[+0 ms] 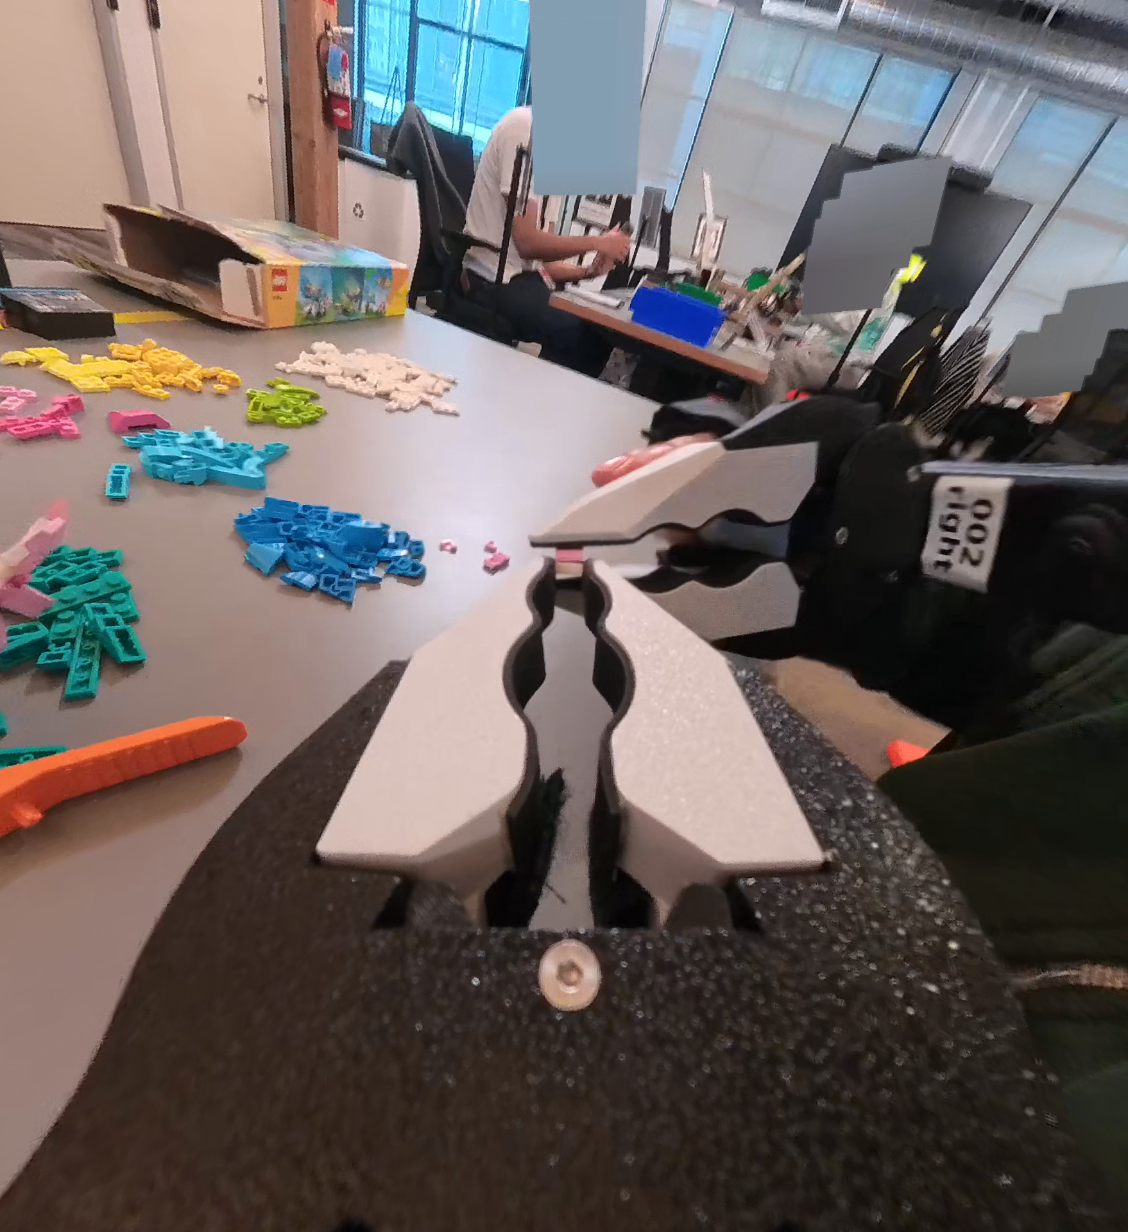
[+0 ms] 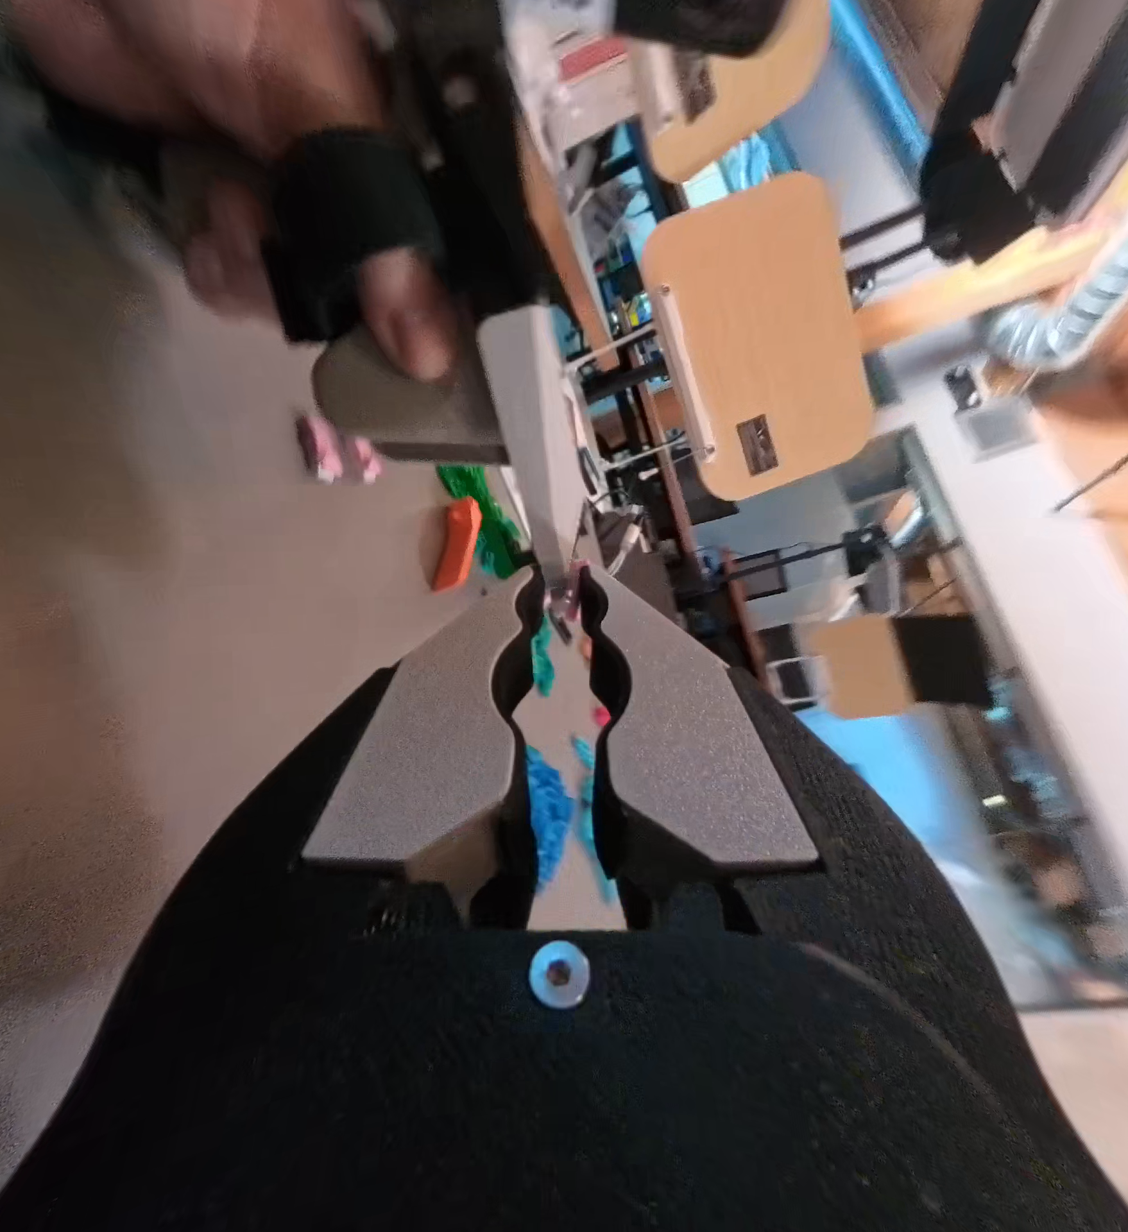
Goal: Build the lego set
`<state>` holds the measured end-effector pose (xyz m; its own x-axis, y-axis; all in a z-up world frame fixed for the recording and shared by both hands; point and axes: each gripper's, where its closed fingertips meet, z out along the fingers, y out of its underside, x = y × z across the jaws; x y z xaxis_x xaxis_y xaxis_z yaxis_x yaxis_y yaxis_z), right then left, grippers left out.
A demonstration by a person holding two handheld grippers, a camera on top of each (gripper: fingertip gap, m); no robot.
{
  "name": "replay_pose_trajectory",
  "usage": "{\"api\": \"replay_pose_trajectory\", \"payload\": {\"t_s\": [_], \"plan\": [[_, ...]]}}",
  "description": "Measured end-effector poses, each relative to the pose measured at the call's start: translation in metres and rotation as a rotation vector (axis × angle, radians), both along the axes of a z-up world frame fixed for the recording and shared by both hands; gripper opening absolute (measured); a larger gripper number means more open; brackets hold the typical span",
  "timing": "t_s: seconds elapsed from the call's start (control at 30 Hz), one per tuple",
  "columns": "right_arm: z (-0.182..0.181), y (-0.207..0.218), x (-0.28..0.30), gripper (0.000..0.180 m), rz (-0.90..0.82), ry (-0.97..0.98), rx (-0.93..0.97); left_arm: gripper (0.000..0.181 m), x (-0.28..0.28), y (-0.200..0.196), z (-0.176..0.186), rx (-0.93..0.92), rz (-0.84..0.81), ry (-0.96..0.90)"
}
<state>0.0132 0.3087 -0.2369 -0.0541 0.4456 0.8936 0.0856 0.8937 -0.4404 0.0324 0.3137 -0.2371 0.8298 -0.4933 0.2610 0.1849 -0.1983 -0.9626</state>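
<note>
The left gripper point(image 1: 569, 567), at frame centre, is pinched narrow on a small pink-and-white piece point(image 1: 569, 559). The right gripper point(image 1: 571, 543) comes in from the right, its tips closed narrow on that same piece.

To seat it well, I would keep both grips square and press straight, not twisting.

Sorted brick piles, such as the blue pile point(image 1: 331, 547), and an orange separator tool point(image 1: 81, 777) lie left. The set's box point(image 1: 281, 273), upper left, and a white tag point(image 1: 964, 533) on the right gripper both carry print.
</note>
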Motion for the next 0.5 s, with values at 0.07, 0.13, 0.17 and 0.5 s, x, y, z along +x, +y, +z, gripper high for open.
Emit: {"api": "replay_pose_trajectory", "payload": {"t_s": [0.07, 0.13, 0.17, 0.5], "plan": [[0.0074, 0.0007, 0.0014, 0.024, 0.01, 0.018, -0.086, 0.006, -0.0044, 0.0003, 0.0005, -0.008, 0.006, -0.037], [0.0102, 0.0027, 0.0029, 0.027, 0.007, 0.025, -0.075, 0.006, -0.0075, -0.0007, 0.0024, -0.007, 0.002, -0.081], [0.009, 0.0034, 0.0031, 0.026, 0.006, 0.02, -0.069, 0.006, -0.0075, -0.0013, 0.0049, -0.003, -0.006, -0.109], [0.0087, 0.0017, 0.0049, 0.006, 0.008, 0.029, -0.004, 0.005, -0.0007, -0.0045, 0.0102, 0.002, -0.07, -0.202]]}}
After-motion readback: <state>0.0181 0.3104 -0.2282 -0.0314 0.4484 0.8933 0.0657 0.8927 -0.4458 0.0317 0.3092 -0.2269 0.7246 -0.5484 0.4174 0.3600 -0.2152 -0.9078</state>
